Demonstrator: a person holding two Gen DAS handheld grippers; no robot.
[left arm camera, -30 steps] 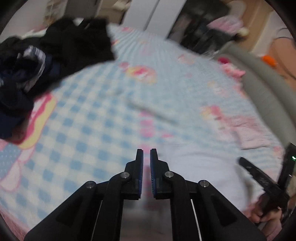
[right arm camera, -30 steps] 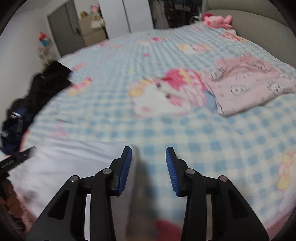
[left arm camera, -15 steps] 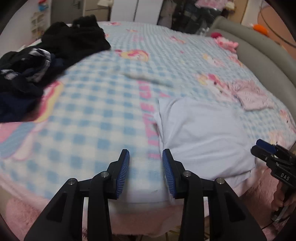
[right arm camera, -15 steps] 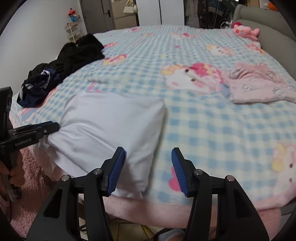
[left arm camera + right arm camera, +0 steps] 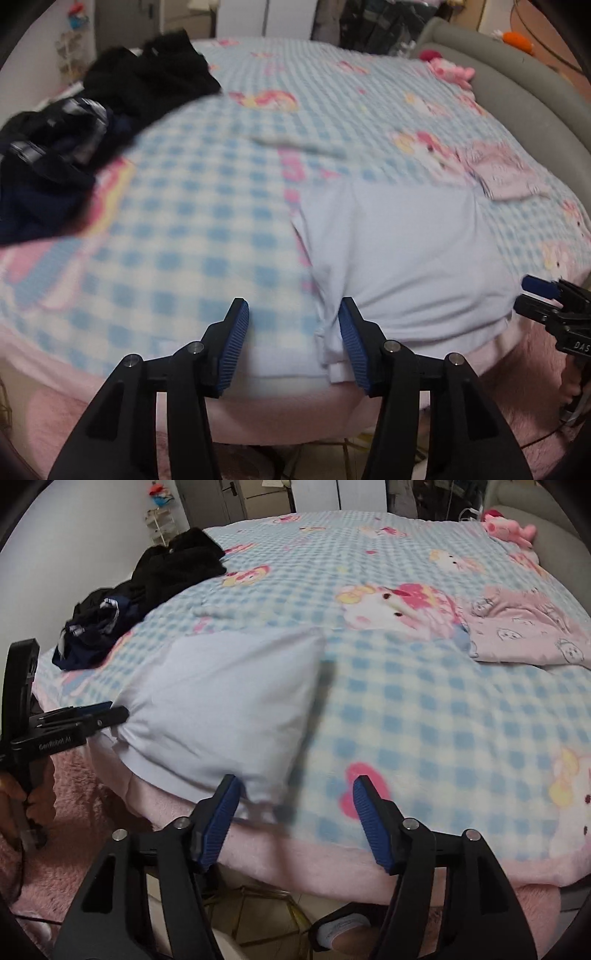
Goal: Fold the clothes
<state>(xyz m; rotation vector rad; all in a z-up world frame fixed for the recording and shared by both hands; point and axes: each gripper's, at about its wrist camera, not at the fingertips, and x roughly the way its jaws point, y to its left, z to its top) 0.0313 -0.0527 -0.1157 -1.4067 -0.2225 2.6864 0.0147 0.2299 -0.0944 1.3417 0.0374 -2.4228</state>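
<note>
Mostly the bed [image 5: 207, 206] fills both views, spread with a blue checked blanket [image 5: 424, 709]. A heap of dark clothes [image 5: 92, 122] sits at the upper left, a pink garment [image 5: 524, 635] at the right. At the near edge, lower middle, lies the folded white shirt [image 5: 399, 251]. The left tool [image 5: 293, 332] is opening, its right pad beside the shirt's corner, pinching nothing. The right tool [image 5: 295, 805] is opening too, the shirt's other corner just inside its left pad, not gripped.
</note>
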